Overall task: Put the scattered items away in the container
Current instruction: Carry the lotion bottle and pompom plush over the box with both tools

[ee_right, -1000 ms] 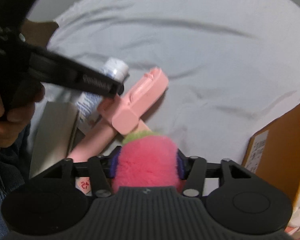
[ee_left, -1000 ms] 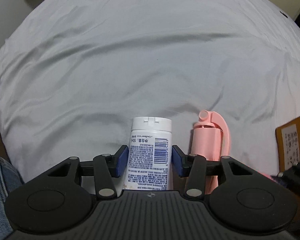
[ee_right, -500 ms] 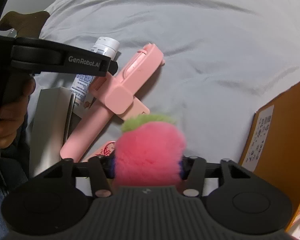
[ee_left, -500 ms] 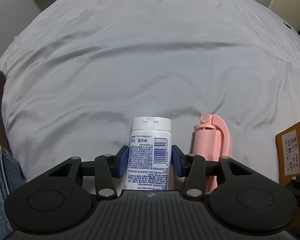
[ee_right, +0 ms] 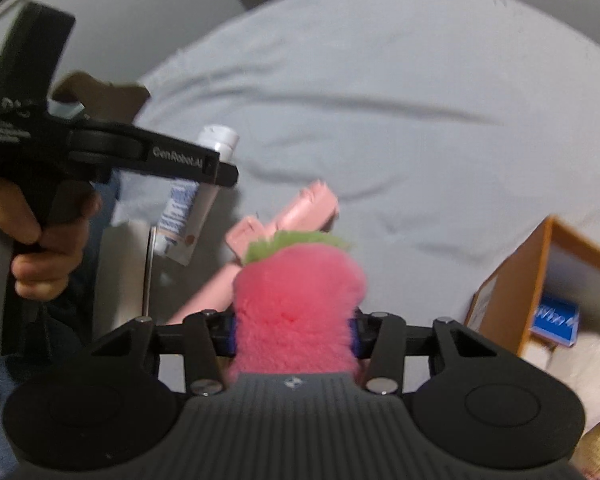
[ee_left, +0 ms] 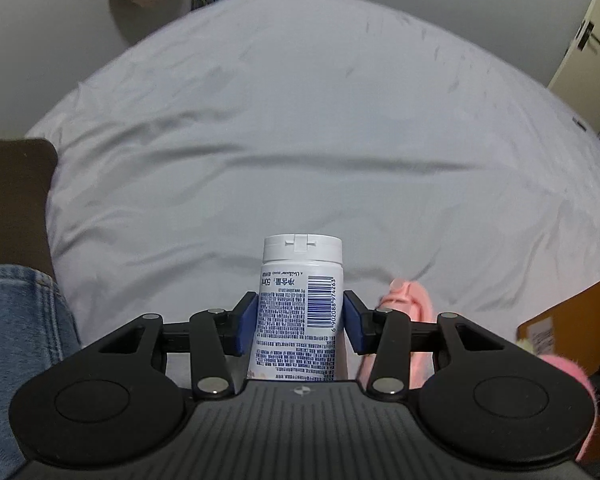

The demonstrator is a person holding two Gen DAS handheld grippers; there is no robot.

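Observation:
A white tube with a flip cap and blue print is pinched between the blue pads of my left gripper, cap pointing away, held above the grey bedsheet. From the right wrist view the same tube hangs clear of the bed in the left gripper. My right gripper has its jaws closing on a pink plush strawberry with a green top, which fills the gap between the pads. A pink folding stick lies on the sheet beneath. The cardboard box stands at the right.
Inside the box lie a blue packet and something white and fluffy. A silver flat object rests near the person's hand. A brown item and a denim leg are at the left.
Both grippers have risen with their loads: the tube and the plush strawberry now hang higher above the sheet. More of the room and the box's inside have come into view.

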